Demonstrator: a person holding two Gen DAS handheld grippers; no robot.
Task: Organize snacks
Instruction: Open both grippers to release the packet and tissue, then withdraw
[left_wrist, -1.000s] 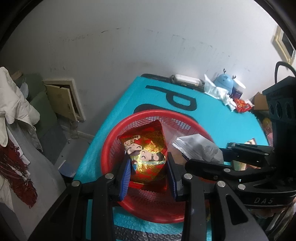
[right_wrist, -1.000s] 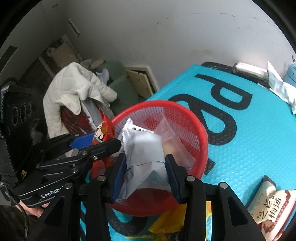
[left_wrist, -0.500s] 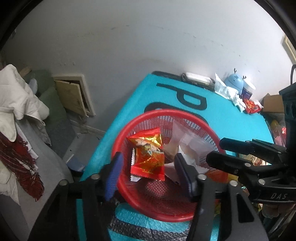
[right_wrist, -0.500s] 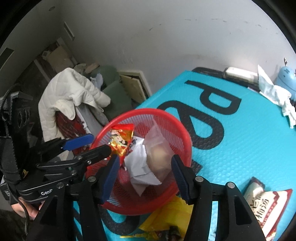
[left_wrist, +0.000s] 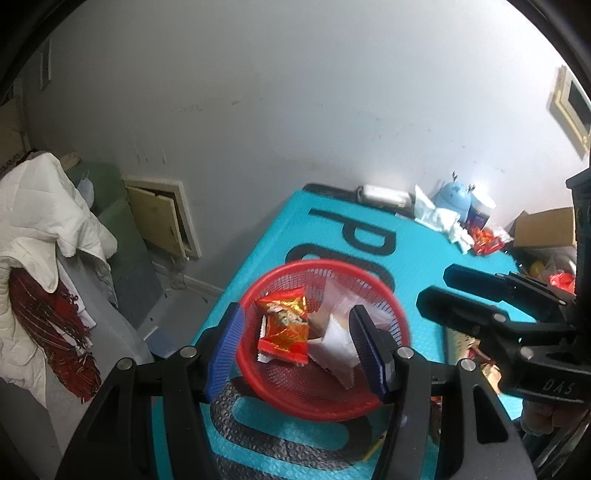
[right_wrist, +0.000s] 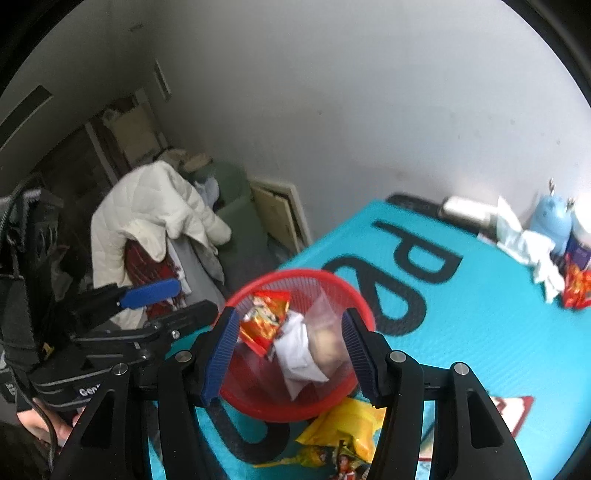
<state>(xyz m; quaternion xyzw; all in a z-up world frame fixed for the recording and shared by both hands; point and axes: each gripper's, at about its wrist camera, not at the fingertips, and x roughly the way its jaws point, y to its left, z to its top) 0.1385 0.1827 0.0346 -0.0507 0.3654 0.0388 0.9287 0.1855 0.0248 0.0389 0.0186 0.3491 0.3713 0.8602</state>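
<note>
A red mesh basket (left_wrist: 280, 395) (right_wrist: 334, 278) stands at the near left of the teal table. In it lie a red and gold snack packet (left_wrist: 284, 328) (right_wrist: 264, 323), a white packet (left_wrist: 336, 349) (right_wrist: 297, 354) and a clear bag with a bun (right_wrist: 327, 336). My left gripper (left_wrist: 297, 349) is open and empty above the basket. My right gripper (right_wrist: 290, 354) is open and empty above it too. Each gripper also shows in the other's view, the right one (left_wrist: 480, 295) and the left one (right_wrist: 159, 299).
Yellow snack packets (right_wrist: 343, 428) lie on the table by the basket's near side. A blue figurine (left_wrist: 454, 195), tissues (left_wrist: 439, 218), red wrappers (left_wrist: 485, 240) and a cardboard box (left_wrist: 546, 227) sit at the far right. A chair with a white coat (right_wrist: 151, 218) stands left of the table.
Both grippers opened and let their packets fall into the basket, the red and gold one from the left, the white one from the right. Both then rose and drew back.
</note>
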